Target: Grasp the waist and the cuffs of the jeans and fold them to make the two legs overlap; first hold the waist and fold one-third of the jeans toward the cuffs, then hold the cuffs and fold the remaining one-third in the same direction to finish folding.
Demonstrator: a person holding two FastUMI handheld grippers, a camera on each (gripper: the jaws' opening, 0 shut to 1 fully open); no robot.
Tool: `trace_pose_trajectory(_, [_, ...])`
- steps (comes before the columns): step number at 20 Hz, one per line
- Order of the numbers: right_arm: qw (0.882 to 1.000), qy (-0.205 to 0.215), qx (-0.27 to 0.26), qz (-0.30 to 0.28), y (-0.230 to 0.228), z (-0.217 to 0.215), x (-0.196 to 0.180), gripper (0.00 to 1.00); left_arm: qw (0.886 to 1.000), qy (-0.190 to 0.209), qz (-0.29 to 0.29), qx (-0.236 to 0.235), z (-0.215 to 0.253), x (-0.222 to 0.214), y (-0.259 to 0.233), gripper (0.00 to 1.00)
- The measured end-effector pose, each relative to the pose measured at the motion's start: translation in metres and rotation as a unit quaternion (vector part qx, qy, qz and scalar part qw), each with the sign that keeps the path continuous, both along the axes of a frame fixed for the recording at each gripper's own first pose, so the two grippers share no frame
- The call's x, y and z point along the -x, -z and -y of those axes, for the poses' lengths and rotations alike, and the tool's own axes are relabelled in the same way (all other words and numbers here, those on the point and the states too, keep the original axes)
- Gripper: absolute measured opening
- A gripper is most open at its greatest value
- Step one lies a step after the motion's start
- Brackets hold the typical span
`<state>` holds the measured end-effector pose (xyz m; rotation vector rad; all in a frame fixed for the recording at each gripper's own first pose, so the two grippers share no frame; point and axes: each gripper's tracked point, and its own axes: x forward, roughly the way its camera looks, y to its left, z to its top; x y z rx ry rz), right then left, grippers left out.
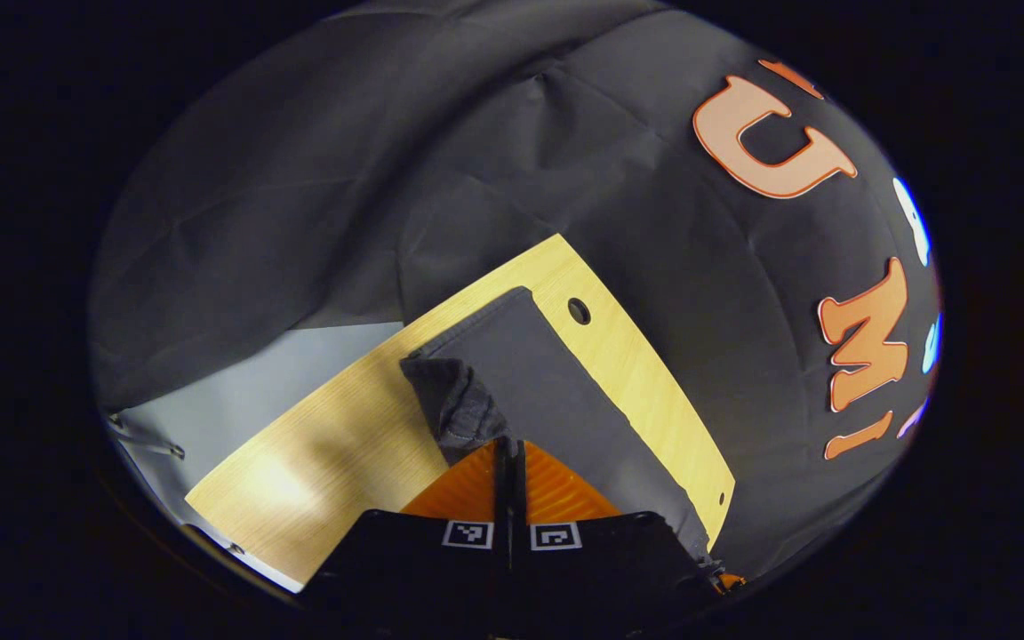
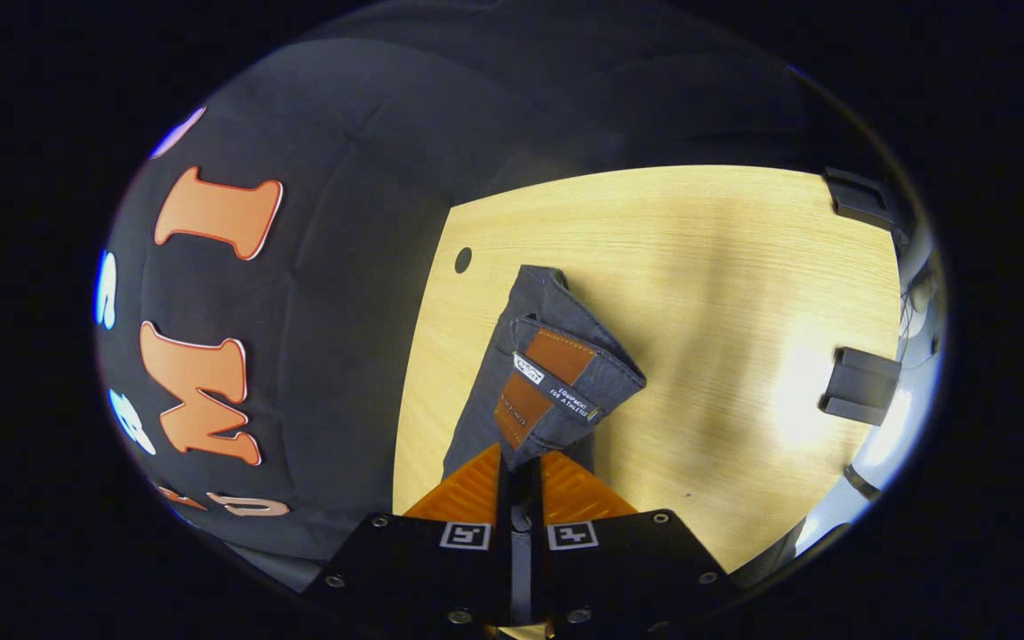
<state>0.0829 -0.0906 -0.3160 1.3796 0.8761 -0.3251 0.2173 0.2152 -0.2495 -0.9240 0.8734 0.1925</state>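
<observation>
So the jeans [image 2: 534,356] are lying on the counter [image 2: 708,267], stretching lengthwise straight away from both tongs, close to the edge by the black cloth wall [image 1: 343,160]. The right tongs [image 2: 519,476] are pinching the waist end, the bit with the brown patch [image 2: 540,378], and it's curling up off the wood. The left tongs [image 1: 508,458] are squeezed together on a bunched dark corner at the other end, cuffs I'd guess, with the long leg running off toward the round hole [image 1: 579,311] in the counter. Both are clamped on denim and sitting right at the fabric, so neither hand's nearer. The wood is pale and glaring a bit, with dark clamps [image 2: 859,384] gripping its far side.
</observation>
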Motion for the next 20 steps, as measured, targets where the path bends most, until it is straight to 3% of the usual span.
trace_pose_trajectory(8, [0.998, -0.048, 0.032, -0.002, -0.002, 0.008, -0.033, 0.09, 0.999, -0.023, -0.011, -0.042, 0.003, -0.03, -0.009, 0.01])
trace_pose_trajectory(12, [0.999, -0.043, 0.016, 0.01, -0.003, 0.016, -0.057, 0.09, 0.997, -0.039, -0.024, -0.057, -0.004, -0.054, -0.006, 0.01])
trace_pose_trajectory(20, [0.999, -0.025, -0.027, -0.027, 0.002, 0.022, -0.096, 0.09, 0.994, -0.042, -0.05, -0.089, -0.013, -0.111, 0.021, 0.01])
